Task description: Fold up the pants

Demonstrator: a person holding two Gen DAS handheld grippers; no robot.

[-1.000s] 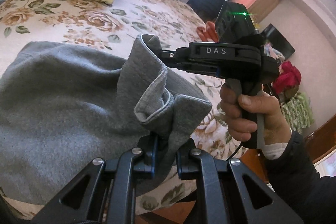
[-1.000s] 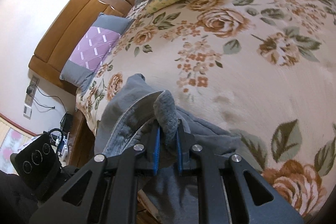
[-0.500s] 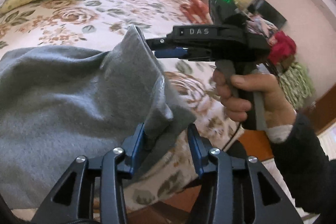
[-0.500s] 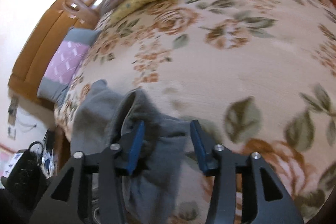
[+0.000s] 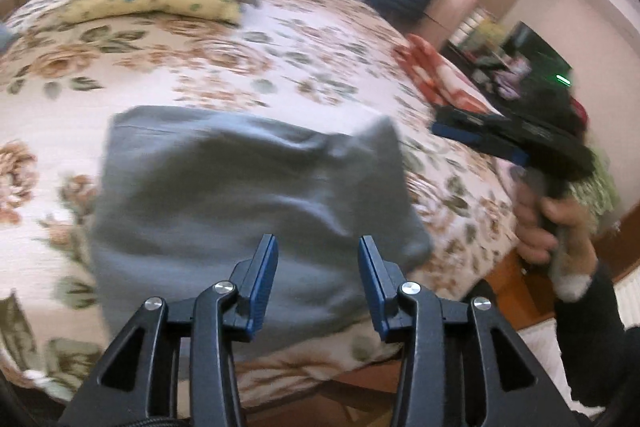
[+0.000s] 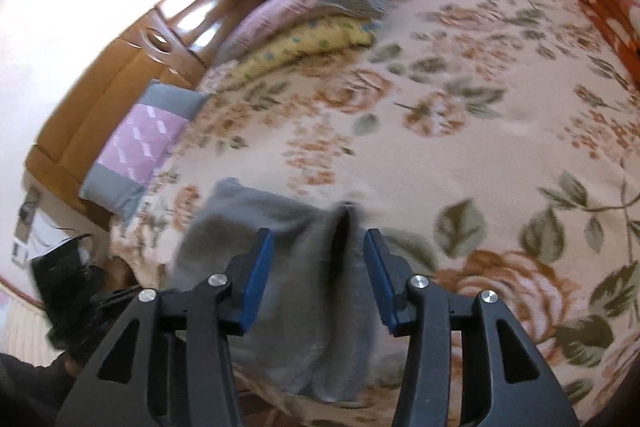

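Both hand-held grippers released, pants [image 5: 248,203] ahead

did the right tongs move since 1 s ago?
Yes. The right tongs let go of the grey pants and pulled back to the right, off the floral bedspread.

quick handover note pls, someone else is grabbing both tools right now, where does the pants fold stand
Left tool: open, empty, above the near edge of the pants.
Right tool: open, empty, just off the far corner.
Pants: a grey folded bundle on the floral bedspread, near the bed's edge, one corner poking up.
Done: folded and released.
Left: flatten that corner, judge whether another fold is needed.
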